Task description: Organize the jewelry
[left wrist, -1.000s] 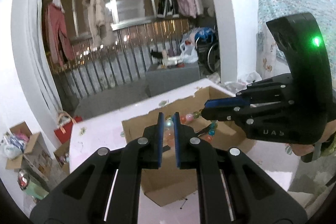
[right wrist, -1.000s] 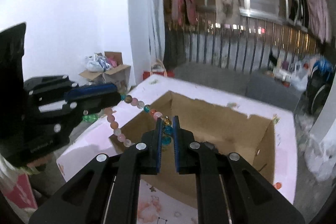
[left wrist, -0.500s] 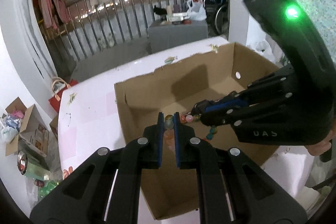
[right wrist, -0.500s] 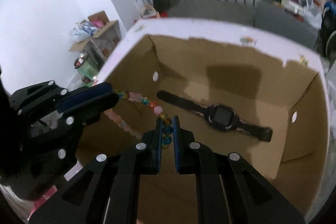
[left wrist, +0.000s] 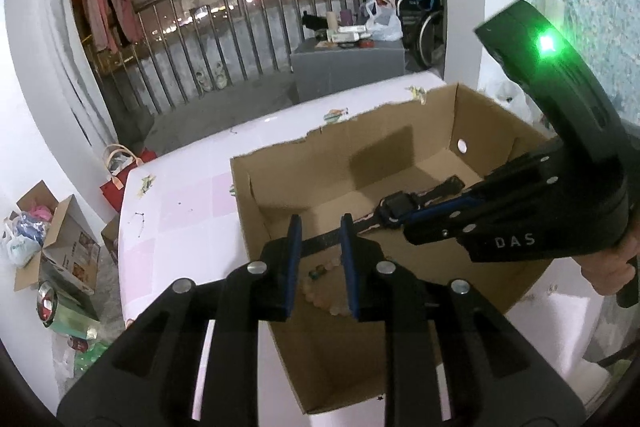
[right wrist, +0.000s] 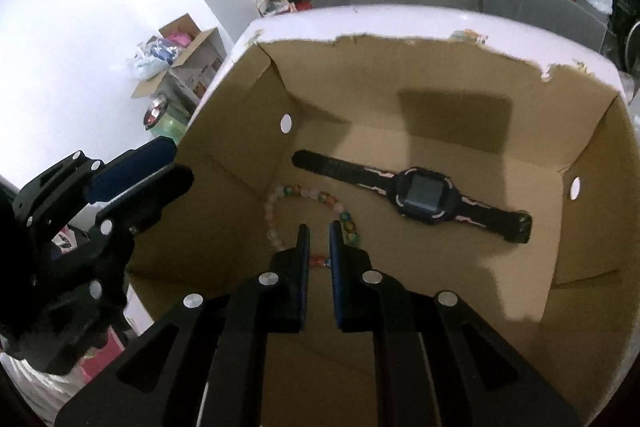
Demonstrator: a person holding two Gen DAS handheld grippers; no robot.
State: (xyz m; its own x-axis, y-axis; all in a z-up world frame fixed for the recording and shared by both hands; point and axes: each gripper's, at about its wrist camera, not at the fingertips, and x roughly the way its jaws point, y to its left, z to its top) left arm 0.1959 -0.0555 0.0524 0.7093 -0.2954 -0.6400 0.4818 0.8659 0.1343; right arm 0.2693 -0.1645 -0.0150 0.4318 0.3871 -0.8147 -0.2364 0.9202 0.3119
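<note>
An open cardboard box holds a black watch lying flat. A bracelet of pastel beads rests as a loop on the box floor beside it. My left gripper hangs over the box's left wall. Its jaws are opening, and the beads lie below them, untouched. My right gripper reaches down inside the box, shut on the bracelet's near end, with a red bead showing between its pads.
The box stands on a pale pink table. On the floor to the left are a carton with bags and a red bag. Behind stand a grey block and a railing hung with clothes. A hand holds the right gripper.
Both grippers sank toward the box. The bracelet was stretched between them; now the left jaws have parted and released it, and it lies on the box floor.
</note>
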